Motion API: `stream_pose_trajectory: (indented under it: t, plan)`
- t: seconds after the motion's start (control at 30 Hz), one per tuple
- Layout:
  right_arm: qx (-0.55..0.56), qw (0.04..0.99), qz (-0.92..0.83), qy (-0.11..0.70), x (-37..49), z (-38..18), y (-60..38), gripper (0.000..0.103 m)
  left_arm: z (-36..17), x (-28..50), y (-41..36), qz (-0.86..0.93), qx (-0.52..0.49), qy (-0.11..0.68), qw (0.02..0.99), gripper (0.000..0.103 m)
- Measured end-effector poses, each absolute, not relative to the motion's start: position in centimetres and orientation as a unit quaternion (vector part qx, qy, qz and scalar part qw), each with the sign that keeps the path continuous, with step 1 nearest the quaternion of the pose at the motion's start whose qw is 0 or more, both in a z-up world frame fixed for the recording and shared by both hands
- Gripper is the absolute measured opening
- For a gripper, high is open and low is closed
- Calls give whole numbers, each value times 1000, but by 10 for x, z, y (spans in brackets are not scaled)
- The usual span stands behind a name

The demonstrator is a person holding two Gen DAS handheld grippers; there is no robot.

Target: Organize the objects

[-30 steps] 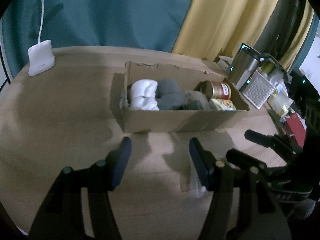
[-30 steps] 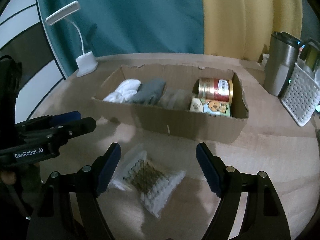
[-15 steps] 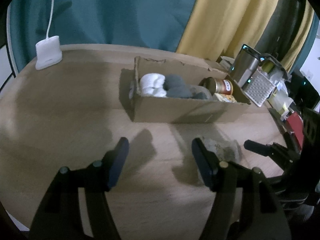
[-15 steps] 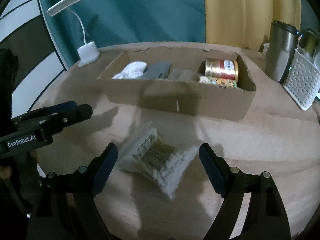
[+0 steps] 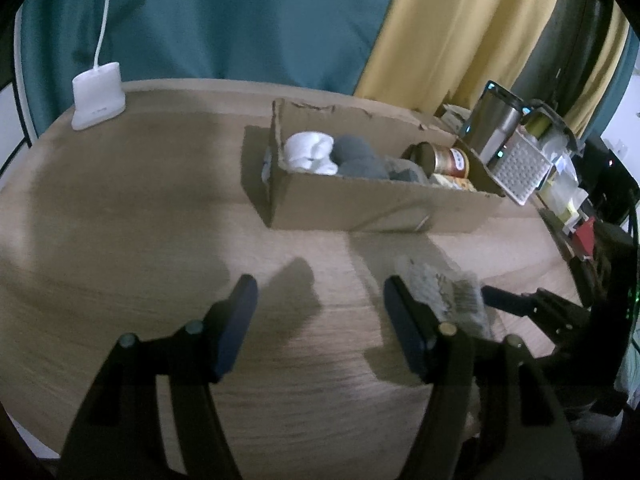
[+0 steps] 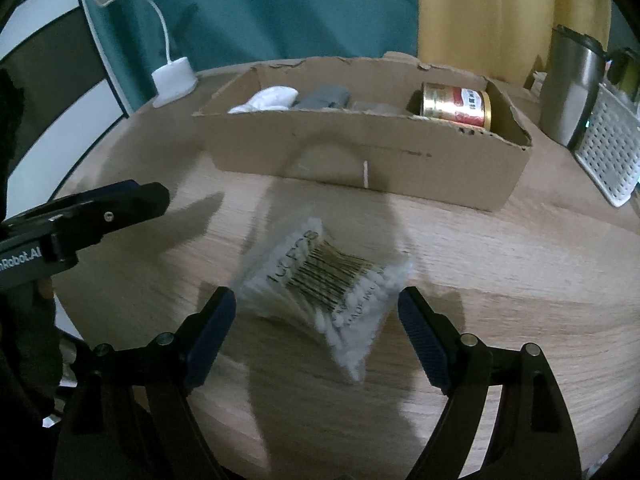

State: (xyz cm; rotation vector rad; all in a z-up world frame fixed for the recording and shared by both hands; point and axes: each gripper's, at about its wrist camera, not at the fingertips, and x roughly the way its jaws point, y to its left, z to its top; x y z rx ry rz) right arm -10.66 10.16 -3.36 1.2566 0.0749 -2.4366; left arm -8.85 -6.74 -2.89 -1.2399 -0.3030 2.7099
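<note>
1. Both sets of jaws are spread wide apart and hold nothing.
2. The right gripper hangs low over the round light wooden table, with one finger on each side of a clear plastic bag of white cotton swabs.
3. The bag lies flat on the table, turned like a diamond. Whether the fingers touch it is hard to tell.
4. The left gripper is to the left of the bag, above bare wood. In its own view the bag peeks out just past its right finger.
5. From the right wrist view, the left gripper pokes in from the left side, near the table edge.
6. Just beyond the bag stands a long, low brown cardboard box with torn edges.
7. Inside the box, at the left end, is a white rolled cloth. Next to it sits a grey rolled cloth.
8. At the right end of the box lies a gold and red tin can on its side.
9. Far left on the table is a small white desk lamp with a bent neck.
10. Right of the box stand a tall silver metal cup and a white plastic basket with holes.
11. Behind the table hang a teal curtain and a yellow curtain.
</note>
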Motion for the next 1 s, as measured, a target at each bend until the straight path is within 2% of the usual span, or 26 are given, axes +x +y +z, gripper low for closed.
stream_pose_trajectory:
  t: [0.63,0.9,1.0]
  plan:
    - [451,111,-885,14,-121,-43,161,86,-39,-105,-45,894,-430,-89,85,67]
    - [433,150,-889,12,-115,-33,143,86,-39,-102,-49,895,-430,-89,82,67]
    - [431,160,-888,4,-115,-33,134,97,-40,-101,-53,894,-431,-93,79,67]
